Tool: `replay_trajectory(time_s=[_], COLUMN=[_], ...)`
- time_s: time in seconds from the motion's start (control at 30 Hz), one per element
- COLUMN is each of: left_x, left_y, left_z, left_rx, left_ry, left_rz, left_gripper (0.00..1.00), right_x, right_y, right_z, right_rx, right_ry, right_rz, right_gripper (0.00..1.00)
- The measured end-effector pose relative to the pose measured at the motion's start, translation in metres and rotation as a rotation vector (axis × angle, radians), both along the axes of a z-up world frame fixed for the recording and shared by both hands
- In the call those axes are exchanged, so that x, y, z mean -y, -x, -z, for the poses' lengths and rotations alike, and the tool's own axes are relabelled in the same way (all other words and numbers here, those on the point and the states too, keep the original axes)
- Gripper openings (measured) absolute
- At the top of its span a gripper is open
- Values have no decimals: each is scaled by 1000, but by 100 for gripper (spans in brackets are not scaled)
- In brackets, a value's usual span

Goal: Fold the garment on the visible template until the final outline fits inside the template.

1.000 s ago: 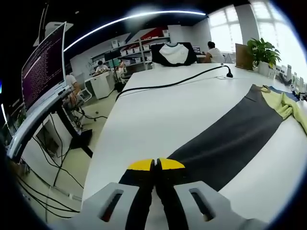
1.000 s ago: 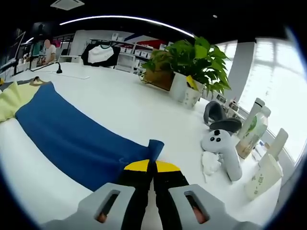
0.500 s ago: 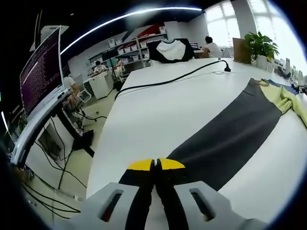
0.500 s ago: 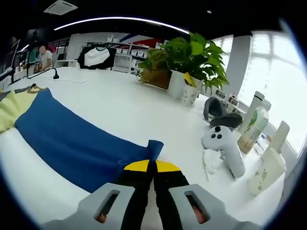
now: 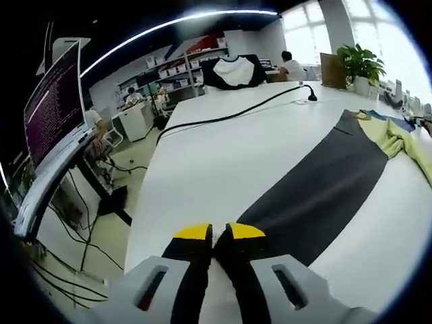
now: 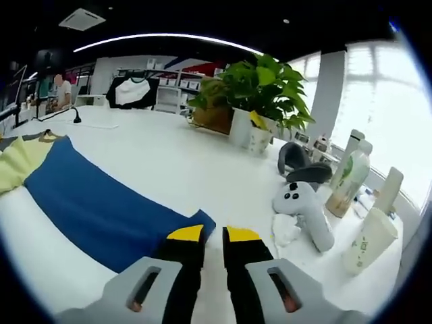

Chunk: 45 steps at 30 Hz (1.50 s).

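The garment lies flat on the white table (image 5: 223,148). Its dark grey sleeve (image 5: 317,185) runs from the yellow body (image 5: 398,135) down to my left gripper (image 5: 220,233). That gripper's jaws stand slightly apart, open, at the sleeve's end. In the right gripper view the blue sleeve (image 6: 94,202) stretches from the yellow body (image 6: 17,162) to my right gripper (image 6: 214,235). This gripper is open too, with the cuff lying by its left jaw, not pinched.
A black cable (image 5: 229,118) crosses the table's far part. The table edge drops off left of the left gripper, beside a monitor (image 5: 54,101). Right of the blue sleeve stand a potted plant (image 6: 260,88), a white controller (image 6: 300,206), bottles (image 6: 347,182) and a cup (image 6: 368,243).
Both grippers were shut on the sleeve ends and have parted their jaws, letting the grey and blue cuffs go. The views have shifted only slightly.
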State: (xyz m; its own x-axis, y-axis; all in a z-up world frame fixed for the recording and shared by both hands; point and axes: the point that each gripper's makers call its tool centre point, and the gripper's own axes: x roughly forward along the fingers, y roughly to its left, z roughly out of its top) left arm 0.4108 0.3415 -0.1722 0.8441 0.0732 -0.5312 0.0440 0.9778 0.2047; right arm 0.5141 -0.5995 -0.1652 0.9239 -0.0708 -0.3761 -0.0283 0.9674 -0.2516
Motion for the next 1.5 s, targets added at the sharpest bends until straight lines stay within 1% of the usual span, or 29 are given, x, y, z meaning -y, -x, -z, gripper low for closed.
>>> replay_trajectory(time_s=[0.07,0.1,0.17,0.2,0.27,0.37,0.4,0.5,0.53,0.57,0.6,0.67,0.7,0.73,0.77,0.83,0.9,0.93,0.97,1.0,1.1,1.13,1.17,1.2,1.27,1.37,1.43,1.5], left_x=[0,1,2,1,0,2,5,12,14,16,19,21,23,26,29,33,37,38,40,41,48,50,52,53,55,56,58,61], left_y=[2,5,7,8,12,17,19,23,23,23,24,25,25,25,25,26,26,25,25,25,26,27,28,28,28,28,29,31], left_z=[-1,-1,-3,-4,-6,-7,-8,-11,-13,-14,-15,-17,-17,-19,-22,-25,-28,-30,-32,-35,-34,-32,-32,-33,-33,-29,-24,-20], left_rx=[7,7,24,34,46,58,69,98,113,124,136,147,153,164,183,195,209,219,231,247,231,223,227,231,235,223,209,205], left_ry=[4,18,51,49,46,45,50,68,76,77,76,74,70,65,53,44,44,46,49,52,38,38,45,52,63,65,76,105], left_rz=[4,6,-2,-1,-7,-1,1,15,17,19,22,20,23,31,38,42,47,48,49,43,64,68,66,74,80,86,94,101], left_gripper=[11,12,18,20,24,33,35,41,44,48,51,61,66,73,78,88,93,98,99,100,100,100,100,100,100,100,97,91], right_x=[8,11,10,9,6,0,-5,-9,-12,-15,-19,-21,-24,-28,-31,-36,-39,-42,-44,-47,-48,-46,-45,-46,-48,-50,-49,-47], right_y=[2,3,5,6,7,9,11,11,10,10,11,10,11,12,13,13,13,13,13,13,11,10,12,13,14,14,15,15], right_z=[-4,-7,-15,-17,-20,-22,-22,-25,-30,-32,-34,-36,-37,-37,-37,-35,-34,-32,-31,-30,-26,-23,-16,-13,-12,-7,-8,-8], right_rx=[13,27,68,79,86,94,94,100,121,132,141,147,148,144,141,134,130,123,119,116,110,94,60,49,49,29,33,28], right_ry=[6,1,-1,9,26,40,34,28,35,39,45,56,63,80,93,103,94,86,85,86,104,109,105,95,85,86,95,86], right_rz=[23,31,20,11,1,-13,-16,-18,-26,-33,-39,-45,-52,-66,-77,-97,-111,-118,-121,-128,-145,-151,-148,-152,-157,-164,-164,-158], right_gripper=[20,22,25,28,34,45,51,65,70,77,87,99,99,100,100,100,100,100,100,100,99,97,93,88,86,82,70,58])
